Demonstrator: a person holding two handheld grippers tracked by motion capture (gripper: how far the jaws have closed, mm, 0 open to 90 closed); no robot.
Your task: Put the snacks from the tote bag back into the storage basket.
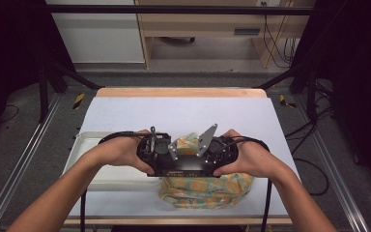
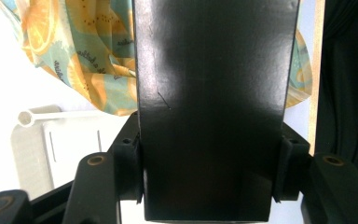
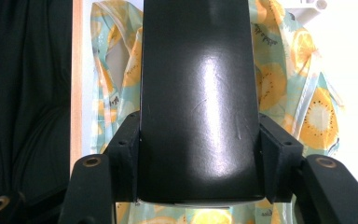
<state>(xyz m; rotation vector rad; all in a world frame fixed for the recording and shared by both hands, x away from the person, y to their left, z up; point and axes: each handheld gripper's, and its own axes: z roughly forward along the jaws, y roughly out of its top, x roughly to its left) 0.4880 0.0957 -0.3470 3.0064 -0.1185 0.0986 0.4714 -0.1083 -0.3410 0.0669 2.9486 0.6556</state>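
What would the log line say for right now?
left tool: clamped on black box | right tool: clamped on black box | black box: over fruit-print cloth | white tray: beside cloth

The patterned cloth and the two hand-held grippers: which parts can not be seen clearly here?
- Patterned cloth: high view, its middle is hidden under both hands and hand-held grippers.
- Left gripper view, right gripper view: a black block covers the centre; jaw tips cannot be told.
- White tray: partly behind the left forearm.
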